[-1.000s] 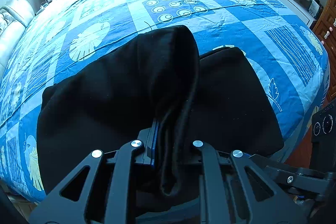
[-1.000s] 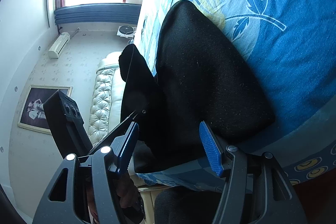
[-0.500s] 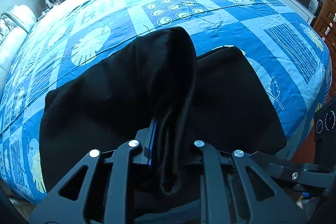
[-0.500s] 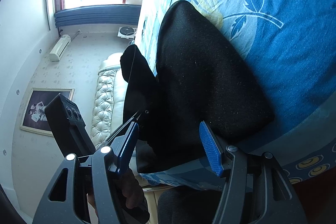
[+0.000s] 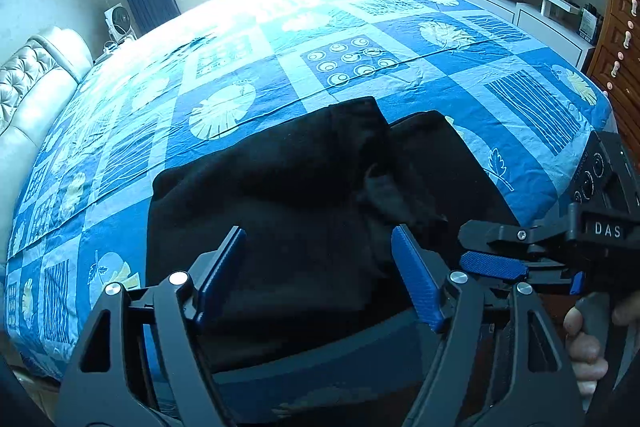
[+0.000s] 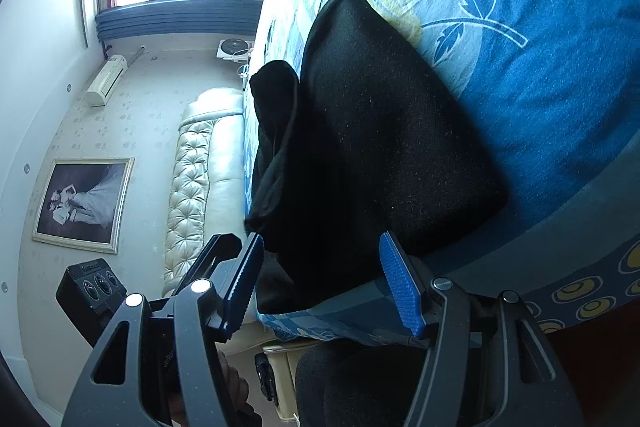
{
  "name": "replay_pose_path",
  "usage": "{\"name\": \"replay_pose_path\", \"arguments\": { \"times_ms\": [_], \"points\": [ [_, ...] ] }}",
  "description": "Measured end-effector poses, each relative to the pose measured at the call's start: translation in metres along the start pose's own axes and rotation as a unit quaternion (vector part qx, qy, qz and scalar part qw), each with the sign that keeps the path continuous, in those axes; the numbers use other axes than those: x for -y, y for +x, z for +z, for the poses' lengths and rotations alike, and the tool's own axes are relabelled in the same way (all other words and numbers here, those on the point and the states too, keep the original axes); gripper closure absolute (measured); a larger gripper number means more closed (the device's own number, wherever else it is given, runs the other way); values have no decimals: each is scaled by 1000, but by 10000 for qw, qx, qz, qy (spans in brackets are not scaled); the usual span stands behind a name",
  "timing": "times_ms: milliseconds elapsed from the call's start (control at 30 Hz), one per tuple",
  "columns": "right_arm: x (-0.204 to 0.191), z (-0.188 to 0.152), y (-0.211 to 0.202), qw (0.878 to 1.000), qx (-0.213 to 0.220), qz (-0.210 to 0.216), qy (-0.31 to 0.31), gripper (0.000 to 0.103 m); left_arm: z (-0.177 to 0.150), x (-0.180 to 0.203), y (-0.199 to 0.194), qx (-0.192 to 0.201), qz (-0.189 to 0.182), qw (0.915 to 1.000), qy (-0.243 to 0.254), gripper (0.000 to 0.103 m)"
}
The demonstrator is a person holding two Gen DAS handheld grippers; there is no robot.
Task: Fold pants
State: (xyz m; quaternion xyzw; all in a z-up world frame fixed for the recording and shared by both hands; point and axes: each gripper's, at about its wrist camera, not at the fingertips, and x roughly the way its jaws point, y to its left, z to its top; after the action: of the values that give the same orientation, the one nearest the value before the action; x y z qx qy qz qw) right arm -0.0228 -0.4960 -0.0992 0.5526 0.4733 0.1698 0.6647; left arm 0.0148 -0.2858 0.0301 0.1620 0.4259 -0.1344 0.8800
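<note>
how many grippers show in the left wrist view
2. The left gripper fills the bottom of the view, fingers apart above the black pants. The right gripper reaches in from the right edge, over the pants' near right corner.

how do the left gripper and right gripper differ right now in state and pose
The left gripper has just been opening and hangs above the black pants, looking down on them; the right gripper sits low at the edge of the bed, its view turned sideways. The left stands wider apart than the right. Both are open and grip no cloth.
</note>
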Motion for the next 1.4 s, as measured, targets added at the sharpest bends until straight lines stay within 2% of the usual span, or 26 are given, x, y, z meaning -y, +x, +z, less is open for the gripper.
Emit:
{"name": "replay_pose_path", "arguments": {
  "times_ms": [67,133,200,367,500,633,800,900,1000,1067,1167,1400],
  "points": [
    [-10,-2,-2,9987,-113,-447,-218,40,-12,-20,-8,11,47,9999,-150,22],
    [-25,-5,-5,9925,-204,-1050,-596,40,-28,-45,-15,-70,87,9992,-387,20],
    [-40,-7,-9,9855,-293,-1413,-887,40,-44,-73,-18,-164,179,9976,-650,18],
    [-67,-2,-17,9896,179,-862,-1134,40,-78,-133,-17,-443,458,9911,-1171,18],
    [-64,12,6,9880,381,-955,-1153,40,-89,-159,-21,-470,524,9863,-1490,18],
    [-52,25,32,9906,299,-998,-885,40,-91,-165,-26,-432,555,9858,-1528,18],
    [-63,19,49,9894,214,-875,-1136,40,-89,-165,-34,-316,559,9877,-1427,18],
    [-69,13,58,9844,142,-1069,-1389,40,-88,-165,-35,-278,564,9877,-1429,18],
    [-69,12,66,9808,122,-1267,-1478,58,-89,-166,-33,-306,529,9876,-1445,18],
    [-65,12,70,9807,93,-1329,-1433,80,-91,-165,-31,-343,521,9877,-1436,18],
    [-61,11,66,9831,169,-1219,-1356,86,-94,-164,-28,-401,502,9877,-1426,18],
    [-89,6,49,9828,401,-903,-1557,88,-97,-164,-21,-484,495,9875,-1419,18]
  ]
}}
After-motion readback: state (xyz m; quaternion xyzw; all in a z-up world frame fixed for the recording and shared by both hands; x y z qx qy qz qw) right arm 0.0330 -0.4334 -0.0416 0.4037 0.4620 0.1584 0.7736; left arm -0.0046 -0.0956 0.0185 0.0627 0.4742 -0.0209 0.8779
